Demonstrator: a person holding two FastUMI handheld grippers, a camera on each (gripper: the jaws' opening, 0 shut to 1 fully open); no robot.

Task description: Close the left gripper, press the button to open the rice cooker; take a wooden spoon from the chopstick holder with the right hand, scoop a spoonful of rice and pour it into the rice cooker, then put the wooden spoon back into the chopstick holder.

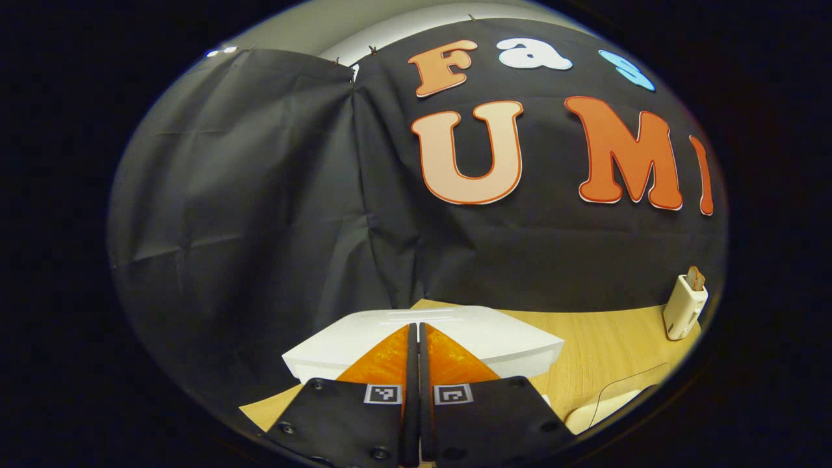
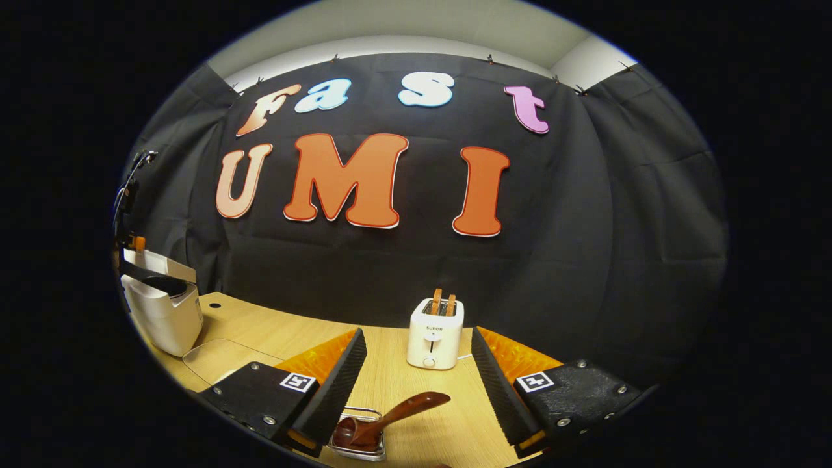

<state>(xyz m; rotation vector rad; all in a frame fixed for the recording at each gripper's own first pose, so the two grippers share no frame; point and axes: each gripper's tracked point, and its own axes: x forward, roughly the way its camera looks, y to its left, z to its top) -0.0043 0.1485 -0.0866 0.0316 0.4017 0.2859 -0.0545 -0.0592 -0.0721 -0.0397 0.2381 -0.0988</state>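
1. Left gripper (image 1: 416, 338): fingers pressed together w/ nothing between, tips just above the white lid of the rice cooker (image 1: 455, 338); prob. closed so the tips make a blunt point for the button.
2. Right gripper (image 2: 419, 364): fingers spread wide, empty, straddling the wooden spoon (image 2: 390, 416) below; prob. lined up for a grasp.
3. Wooden spoon lay tilted in a wire chopstick holder (image 2: 357, 448), handle rising up & to the right, free to be pinched.
4. Table (image 2: 396, 383): a clear container (image 2: 221, 357) sat near the cooker; contents not discernible.
5. Rice cooker (image 2: 162, 305), far left in right gripper view, showed a dark opening under a raised lid.
6. Toaster (image 2: 435, 331) stood farthest back, by the cloth wall, apart from the task.
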